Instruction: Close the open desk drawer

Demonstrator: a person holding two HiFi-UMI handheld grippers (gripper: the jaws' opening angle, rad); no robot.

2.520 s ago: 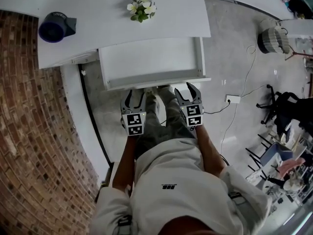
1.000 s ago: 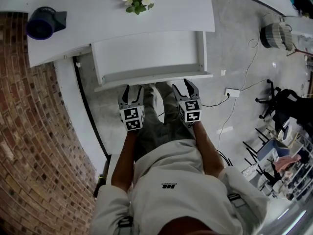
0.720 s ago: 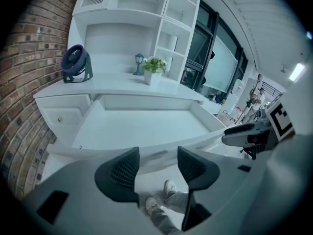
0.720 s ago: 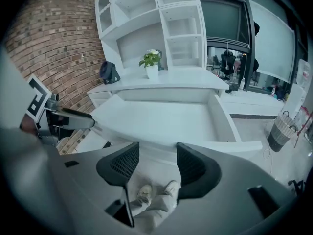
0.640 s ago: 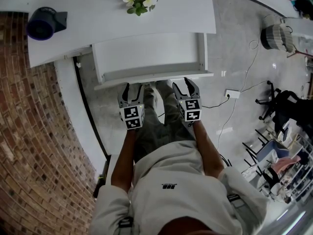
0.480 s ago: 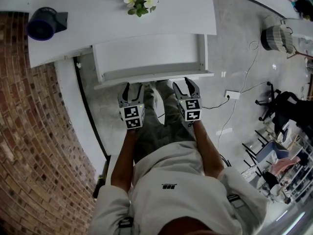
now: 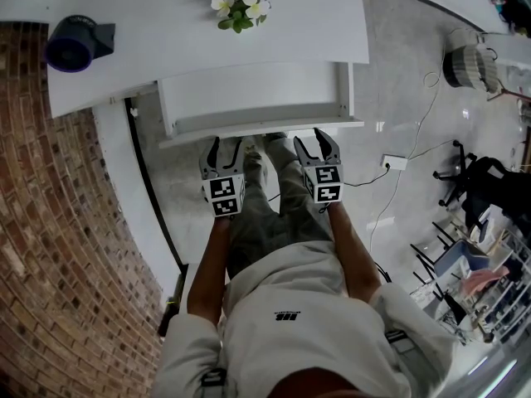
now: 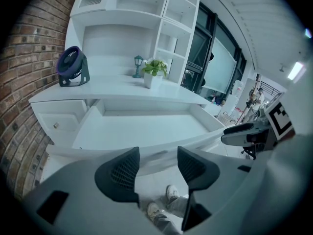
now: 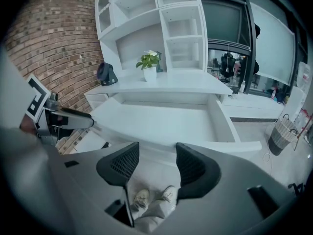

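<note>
— So, how do our fingers stand?
— On the left gripper (image 8: pixel 157 168) the 2 fingers (image 8: pixel 120 173) are spread with nothing between them; through the gap we see only the drawer front (image 8: pixel 161 148) and, below, our shoes (image 8: pixel 161 207) on the floor. The right gripper (image 9: pixel 152 165) is the same: its fingers (image 9: pixel 194 170) are parted and empty.
— And how near are we to the drawer?
— Both pairs of fingertips sit right at its front edge, the left gripper toward the left end and the right gripper toward the right end. Whether they touch it, we cannot tell.
— Where is the drawer itself?
— The drawer (image 7: pixel 249 89) is pulled out from under the white desk (image 7: pixel 166 23), its inside bare and white.
— What else do we see?
— On the desk a dark fan (image 7: pixel 76 44) stands at the left and 1 potted plant (image 7: pixel 239 11) near the middle. A brick wall (image 7: pixel 50 247) runs along our left, and a woven basket (image 7: pixel 465 60) stands on the floor well off to the right.
</note>
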